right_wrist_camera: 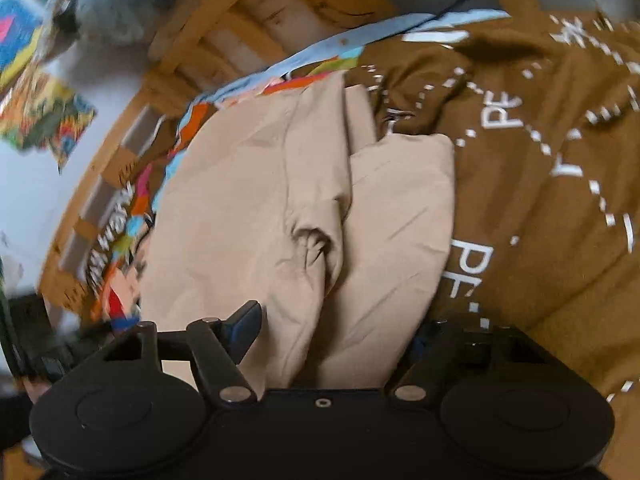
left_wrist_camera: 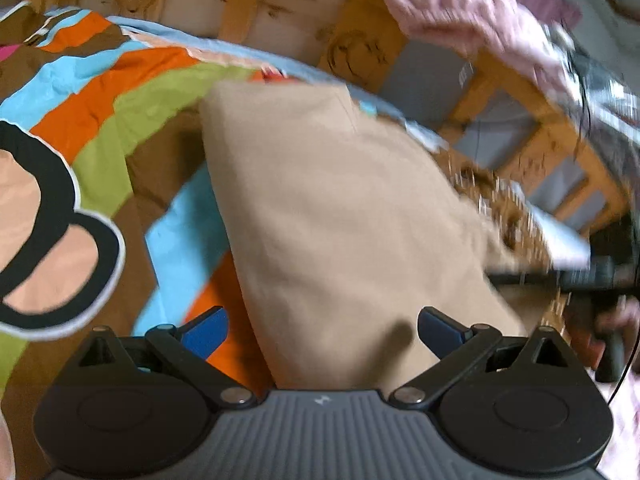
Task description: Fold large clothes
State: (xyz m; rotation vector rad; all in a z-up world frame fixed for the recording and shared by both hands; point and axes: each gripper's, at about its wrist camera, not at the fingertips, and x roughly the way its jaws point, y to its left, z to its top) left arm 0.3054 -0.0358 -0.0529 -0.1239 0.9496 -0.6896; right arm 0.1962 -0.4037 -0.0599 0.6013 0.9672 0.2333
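Note:
A beige garment (left_wrist_camera: 340,220) lies folded on a colourful striped bedspread (left_wrist_camera: 132,92). My left gripper (left_wrist_camera: 322,334) is open, its blue fingertips (left_wrist_camera: 208,332) spread on either side of the garment's near end, not holding it. In the right wrist view the same beige garment (right_wrist_camera: 280,208) shows a folded sleeve and creases. My right gripper (right_wrist_camera: 332,328) is open over its near edge; its left blue fingertip (right_wrist_camera: 244,328) shows, the right one is mostly hidden by cloth. Both views are motion-blurred.
A brown garment with white lettering (right_wrist_camera: 540,160) lies right of the beige one. A wooden bed frame (left_wrist_camera: 360,48) with carved faces runs behind. A pink sleeve (left_wrist_camera: 472,20) and the other gripper (left_wrist_camera: 600,272) are at the right.

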